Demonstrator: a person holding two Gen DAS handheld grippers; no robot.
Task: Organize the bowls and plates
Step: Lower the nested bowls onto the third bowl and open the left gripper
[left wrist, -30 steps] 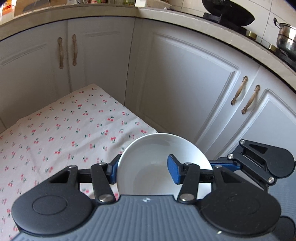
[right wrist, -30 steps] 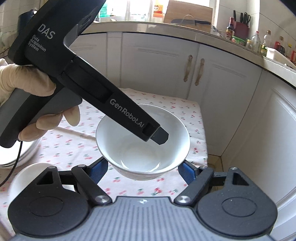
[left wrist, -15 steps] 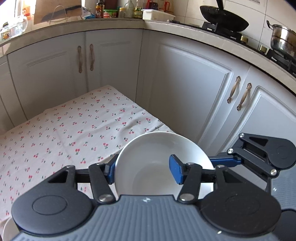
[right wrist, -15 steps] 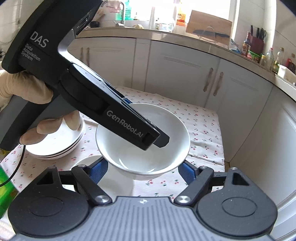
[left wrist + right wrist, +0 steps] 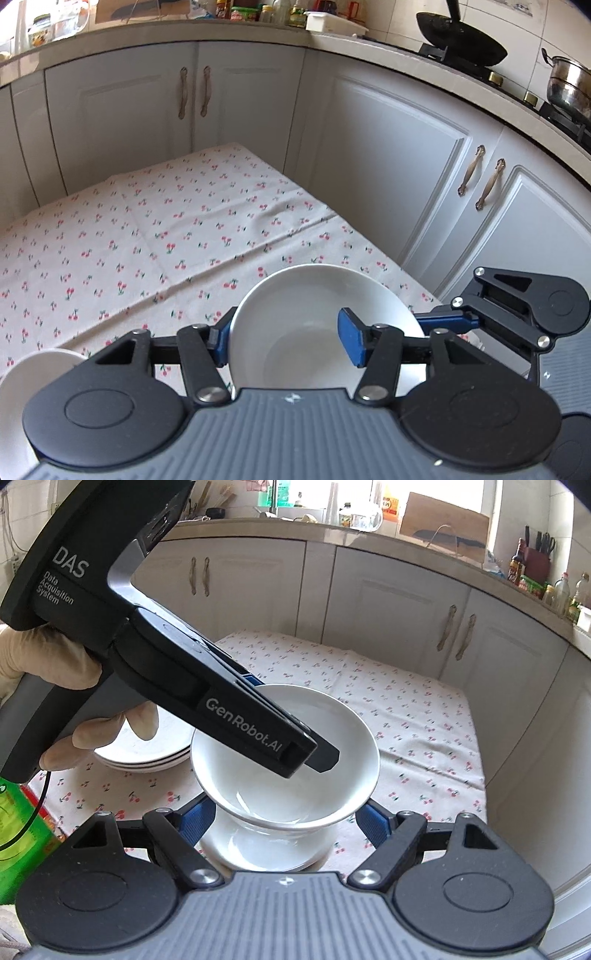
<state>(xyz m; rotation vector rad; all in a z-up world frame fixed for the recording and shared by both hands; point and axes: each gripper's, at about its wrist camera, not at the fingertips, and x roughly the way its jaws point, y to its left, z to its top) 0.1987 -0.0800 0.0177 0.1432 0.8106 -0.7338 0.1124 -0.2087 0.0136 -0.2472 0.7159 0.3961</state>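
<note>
Bowl (image 5: 317, 325) first, in the left wrist view: it is white and sits between the blue pads (image 5: 351, 341) of the left gripper (image 5: 286, 341). One pad is inside the bowl and the other is outside, so they pinch its wall with only a small gap. The bowl hangs over the near edge of a table with a cherry cloth (image 5: 147, 229). The rim of another white bowl (image 5: 33, 373) peeks in at the bottom left. The right gripper (image 5: 517, 314) shows at the far right.

In the right wrist view, the right gripper (image 5: 284, 821) stands wide, with a blue pad on each side of the held bowl (image 5: 284, 760). I cannot tell if those pads touch it. The black left gripper (image 5: 255, 723), held by a gloved hand (image 5: 48, 686), reaches into this bowl from above. A second bowl (image 5: 266, 849) sits right under it on the cloth. A stack of plates (image 5: 147, 757) lies to the left, beside something green (image 5: 18, 834).
</note>
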